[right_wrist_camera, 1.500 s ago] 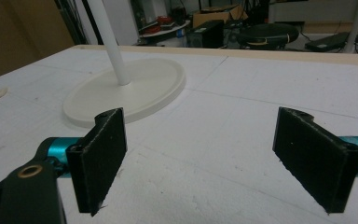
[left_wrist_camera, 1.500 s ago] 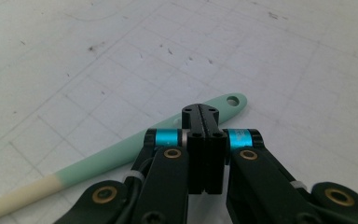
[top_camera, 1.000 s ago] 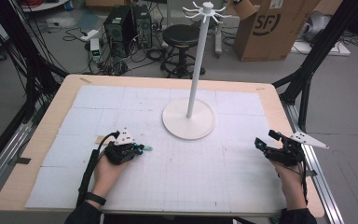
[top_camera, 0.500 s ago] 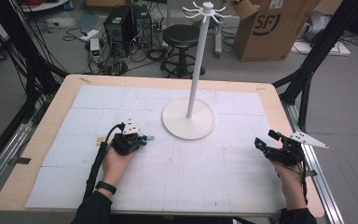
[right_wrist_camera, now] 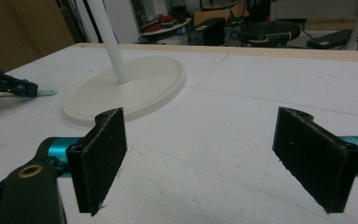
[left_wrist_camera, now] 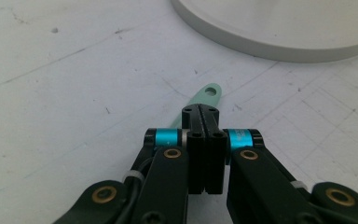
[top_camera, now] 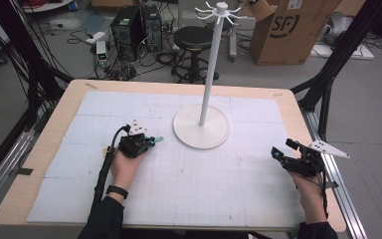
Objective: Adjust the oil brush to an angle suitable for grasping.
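A: We are starting at the left: what is the left gripper (top_camera: 150, 142) doing?

B: We are seeing its jaws pressed together on a thin mint-green handle (left_wrist_camera: 204, 97), which is sticking out past the jaw tips with a small hole at its far end. In the left gripper view the pads are meeting with only the flat strip between them, so we are calling it a tight pinch on that handle.

A: And where is the handle lying relative to the tongs?

B: It is pointing straight ahead of the left jaws, low over the white foam mat (top_camera: 189, 179), and its free end is aiming toward the round base (top_camera: 201, 130) of the white stand. The base is sitting just beyond the handle's tip, near but not touching it.

A: Moving rightward, what are we finding?

B: The stand's pole (top_camera: 211, 64) is rising from the base, between the two grippers and further from us than both. The hooked crown at its top (top_camera: 221, 10) is spreading above.

A: And the right gripper (top_camera: 282, 152)?

B: We are seeing its jaws standing wide apart with nothing between them, hovering close over the mat near the table's right edge. From its own view the base is lying ahead and to the left of its jaws, well apart from them, and the left gripper with the green tip is showing far off at the left
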Demonstrator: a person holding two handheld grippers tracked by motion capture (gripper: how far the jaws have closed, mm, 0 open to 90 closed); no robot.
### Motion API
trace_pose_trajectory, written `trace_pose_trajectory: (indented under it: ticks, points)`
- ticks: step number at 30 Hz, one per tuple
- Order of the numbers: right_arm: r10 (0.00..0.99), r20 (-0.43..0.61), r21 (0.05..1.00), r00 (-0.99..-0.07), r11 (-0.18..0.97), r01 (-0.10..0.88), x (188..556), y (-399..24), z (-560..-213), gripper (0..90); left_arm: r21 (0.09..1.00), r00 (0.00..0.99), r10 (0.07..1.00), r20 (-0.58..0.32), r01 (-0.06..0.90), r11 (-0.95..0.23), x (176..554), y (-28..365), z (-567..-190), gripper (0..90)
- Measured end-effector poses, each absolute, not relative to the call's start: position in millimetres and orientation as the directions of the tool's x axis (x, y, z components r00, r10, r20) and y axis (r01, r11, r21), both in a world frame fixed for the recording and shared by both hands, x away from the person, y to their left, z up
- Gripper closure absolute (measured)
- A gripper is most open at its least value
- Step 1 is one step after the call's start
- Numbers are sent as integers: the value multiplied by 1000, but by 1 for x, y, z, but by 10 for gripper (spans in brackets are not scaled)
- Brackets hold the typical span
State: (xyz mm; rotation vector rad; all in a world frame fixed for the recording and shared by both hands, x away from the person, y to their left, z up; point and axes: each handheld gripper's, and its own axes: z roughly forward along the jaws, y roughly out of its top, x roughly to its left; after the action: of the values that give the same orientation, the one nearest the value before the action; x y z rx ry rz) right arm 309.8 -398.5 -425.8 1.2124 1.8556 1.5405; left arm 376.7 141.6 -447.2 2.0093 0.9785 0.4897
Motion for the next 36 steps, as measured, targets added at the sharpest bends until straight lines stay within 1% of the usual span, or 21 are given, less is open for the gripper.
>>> trace_pose_trajectory:
  ticks: [1,4,6,7,8,9,10,11,13,15,18,19,20,22,26,32,33,36]
  points:
    - [832,195,938,-520,-3,347,310,-398,-426,171,816,617,787,-12,460,-349,375,143,-445,859]
    - [830,196,937,-522,-2,349,310,-398,-426,170,830,616,787,-22,449,-329,371,149,-437,687]
    - [830,194,937,-523,2,350,310,-398,-427,170,855,621,780,-73,442,-272,366,159,-428,523]
    - [830,193,936,-524,3,351,310,-398,-427,170,871,641,759,-110,430,-237,361,170,-421,465]
    - [830,195,936,-523,2,352,310,-398,-427,170,878,656,746,-118,419,-230,358,177,-418,413]
    - [830,195,936,-522,1,352,310,-398,-427,170,878,656,746,-118,419,-230,358,177,-418,370]
    - [830,194,937,-523,2,351,310,-398,-427,170,890,666,738,-106,395,-229,350,191,-413,332]
    - [831,193,936,-522,3,352,310,-398,-427,170,890,666,738,-106,395,-229,350,191,-413,294]
    - [831,193,935,-521,5,354,310,-398,-427,170,900,676,731,-91,370,-231,340,214,-407,233]
    - [832,193,935,-519,5,355,311,-398,-427,170,902,674,734,-80,363,-235,337,222,-405,193]
    - [833,192,934,-518,7,357,310,-398,-427,170,930,671,740,-49,302,-212,327,246,-403,165]
    - [834,193,934,-518,6,357,310,-398,-427,171,945,665,744,-62,278,-170,322,263,-406,152]
    - [834,193,934,-518,6,357,310,-398,-427,171,945,665,744,-62,278,-170,322,263,-406,144]
    - [834,192,934,-518,6,356,310,-398,-427,170,953,657,749,-84,273,-132,318,278,-410,129]
    - [835,190,933,-517,11,360,310,-398,-428,170,963,651,749,-123,260,-68,308,305,-418,130]
    - [836,192,931,-514,11,364,311,-398,-428,171,963,641,753,-151,267,-34,304,324,-425,130]
    - [836,192,931,-513,10,365,311,-398,-428,170,959,628,762,-159,282,-32,303,328,-428,130]
    - [836,193,931,-513,9,366,311,-397,-429,170,959,628,764,-152,281,-41,302,330,-429,131]
